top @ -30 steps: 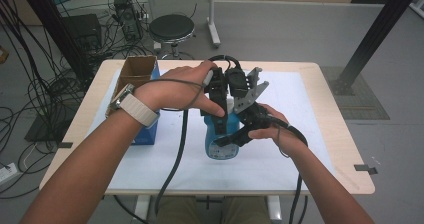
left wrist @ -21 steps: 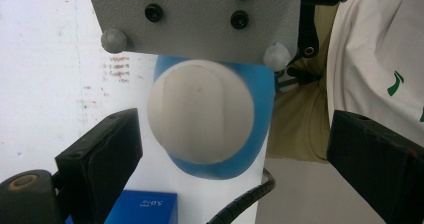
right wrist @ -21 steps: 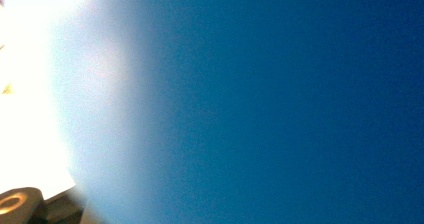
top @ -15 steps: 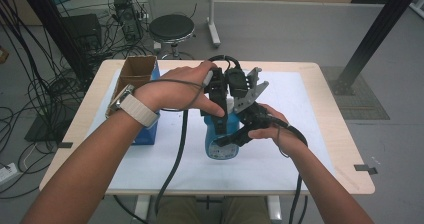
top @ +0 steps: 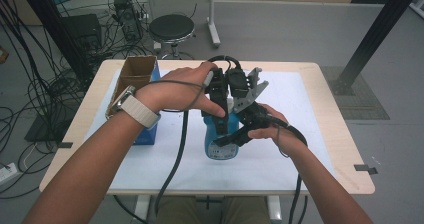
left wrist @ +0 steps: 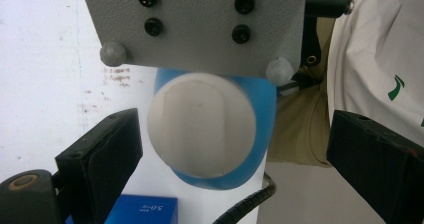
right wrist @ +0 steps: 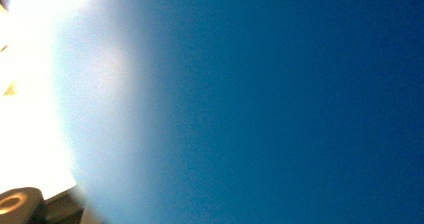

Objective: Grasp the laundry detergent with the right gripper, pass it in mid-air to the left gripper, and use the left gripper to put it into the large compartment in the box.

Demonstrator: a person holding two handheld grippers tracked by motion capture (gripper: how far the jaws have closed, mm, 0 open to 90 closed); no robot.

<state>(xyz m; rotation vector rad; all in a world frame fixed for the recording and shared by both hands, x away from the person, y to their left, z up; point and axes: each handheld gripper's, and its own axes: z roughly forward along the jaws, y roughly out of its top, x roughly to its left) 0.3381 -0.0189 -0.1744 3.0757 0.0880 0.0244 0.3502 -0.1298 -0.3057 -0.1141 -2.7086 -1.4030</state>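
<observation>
Blue bottle [top: 220, 141] stands upright at the middle of the white mat [top: 310, 134]. Right gripper [top: 231, 138] comes at the bottle level from the side, wrist bent inward, jaws clamped on its body. Left gripper [top: 219, 115] points straight down over the bottle's white cap [left wrist: 201, 131], jaws apart either side, not touching.

Blue bottle [right wrist: 280, 104]: we read it as one blur in the right gripper view (no label legible). Small blue box [left wrist: 142, 211], at 7 o'clock: cut off below.
</observation>
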